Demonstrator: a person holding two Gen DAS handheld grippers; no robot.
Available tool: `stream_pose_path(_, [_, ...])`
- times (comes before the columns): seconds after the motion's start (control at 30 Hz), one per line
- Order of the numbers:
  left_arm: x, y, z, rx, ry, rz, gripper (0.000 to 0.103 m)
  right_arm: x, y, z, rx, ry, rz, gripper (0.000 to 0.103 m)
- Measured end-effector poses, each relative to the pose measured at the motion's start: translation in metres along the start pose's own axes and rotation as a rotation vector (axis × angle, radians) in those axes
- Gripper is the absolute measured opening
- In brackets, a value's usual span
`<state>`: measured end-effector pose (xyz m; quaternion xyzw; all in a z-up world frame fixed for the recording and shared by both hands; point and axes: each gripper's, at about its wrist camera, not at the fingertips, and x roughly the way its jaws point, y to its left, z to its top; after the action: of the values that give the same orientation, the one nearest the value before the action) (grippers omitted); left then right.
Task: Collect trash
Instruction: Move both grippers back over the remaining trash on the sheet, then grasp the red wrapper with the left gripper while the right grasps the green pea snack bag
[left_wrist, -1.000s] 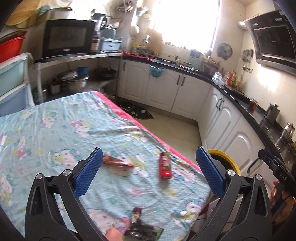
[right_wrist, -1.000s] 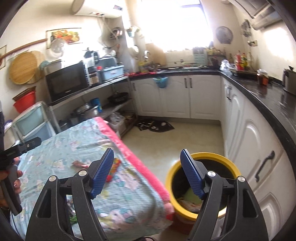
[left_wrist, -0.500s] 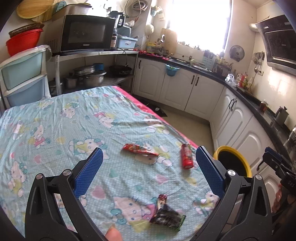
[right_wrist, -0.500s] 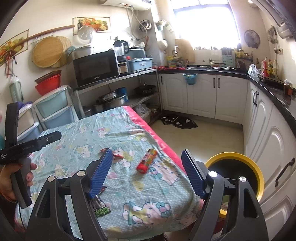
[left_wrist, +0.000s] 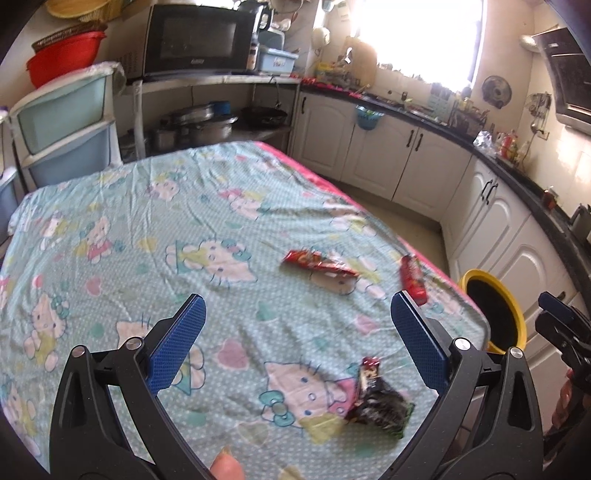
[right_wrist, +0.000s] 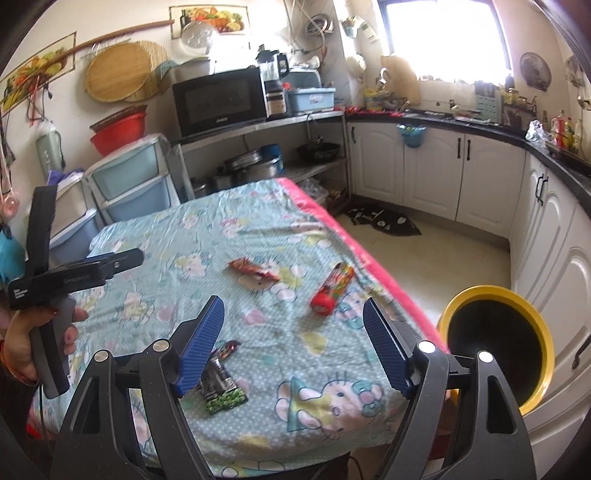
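- Holding both grippers spread wide and empty: left gripper (left_wrist: 297, 334) and right gripper (right_wrist: 293, 345) each hang above the near end of the table, nothing between the pads.
- Nearest trash: dark wrapper (left_wrist: 376, 402), low centre-right in the left view, lower left in the right view (right_wrist: 221, 384), partly behind the right gripper's left pad.
- Further up: flat red wrapper (left_wrist: 317, 264) mid-frame, and red tube (right_wrist: 332, 288) lying near the pink table edge.
- Yellow bin (right_wrist: 495, 339) stands on the floor at lower right, just beside the table corner.
- My read: take the dark wrapper first. It's flat and crinkly, so come down steeply, straddle its narrow width, pinch a raised fold rather than scraping the tablecloth (left_wrist: 147, 229).
- Risk: pads snag loose cloth along with the wrapper; close slowly and lift straight up.
- Tube could roll off the edge, so grip across its axis.
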<state>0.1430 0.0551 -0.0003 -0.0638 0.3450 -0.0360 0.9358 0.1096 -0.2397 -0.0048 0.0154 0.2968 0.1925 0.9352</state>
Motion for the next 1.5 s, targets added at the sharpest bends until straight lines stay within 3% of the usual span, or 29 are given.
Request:
stream_pose_path(0.23, [0.031, 0.009, -0.012, -0.018, 0.067, 0.009, 0.092, 0.021, 0.013, -0.015, -0.032, 0.064, 0.039, 0.075])
stream_pose_path(0.57, [0.091, 0.006, -0.006, -0.106, 0.165, -0.073, 0.092, 0.058, 0.04, -0.045, -0.108, 0.198, 0.126, 0.075])
stream_pose_path(0.93, [0.16, -0.002, 0.01, -0.218, 0.273, -0.168, 0.075, 0.099, 0.07, -0.075, -0.173, 0.324, 0.202, 0.075])
stream_pose_path(1.2, [0.192, 0.007, 0.023, -0.379, 0.303, -0.226, 0.07, 0.118, 0.07, -0.083, -0.182, 0.381, 0.223, 0.057])
stream_pose_path(1.37, [0.206, 0.014, 0.03, -0.433, 0.309, -0.2, 0.058, 0.119, 0.065, -0.085, -0.182, 0.382, 0.236, 0.053])
stream_pose_path(1.5, [0.213, 0.016, 0.032, -0.413, 0.316, -0.15, 0.035, 0.118, 0.065, -0.085, -0.194, 0.386, 0.247, 0.047])
